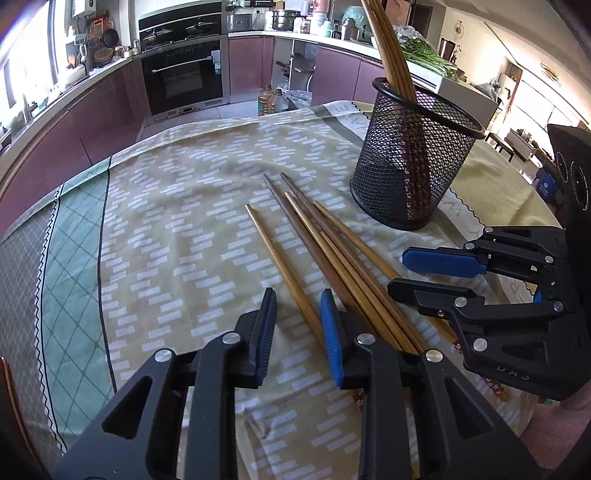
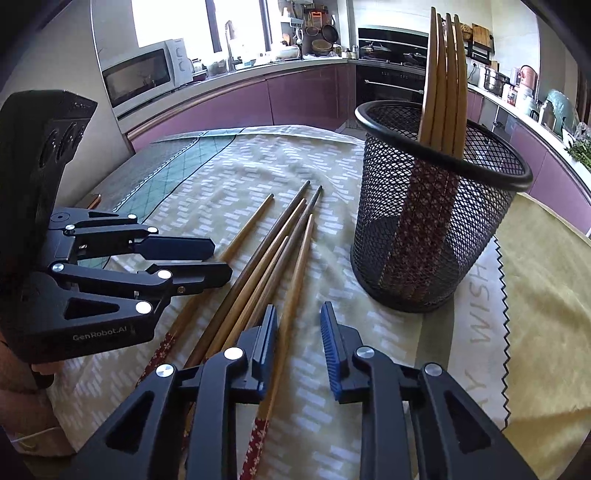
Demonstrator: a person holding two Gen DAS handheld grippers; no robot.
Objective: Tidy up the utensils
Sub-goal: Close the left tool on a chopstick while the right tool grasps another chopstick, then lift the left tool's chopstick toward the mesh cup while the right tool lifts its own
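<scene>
Both the left gripper (image 1: 298,295) and right gripper (image 2: 298,312) hover with fingers spread, grasping nothing, over loose brown wooden chopsticks (image 1: 321,243) lying beside the black wire-mesh cup (image 1: 410,162) holding four more.

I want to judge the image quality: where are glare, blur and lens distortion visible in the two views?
Left wrist view: the window at upper left is blown out, and the counter edge bows from fisheye distortion. Right wrist view: the window is overexposed too, the loose chopsticks look slightly soft, and the mesh holder leans and bulges toward the frame edge.
</scene>
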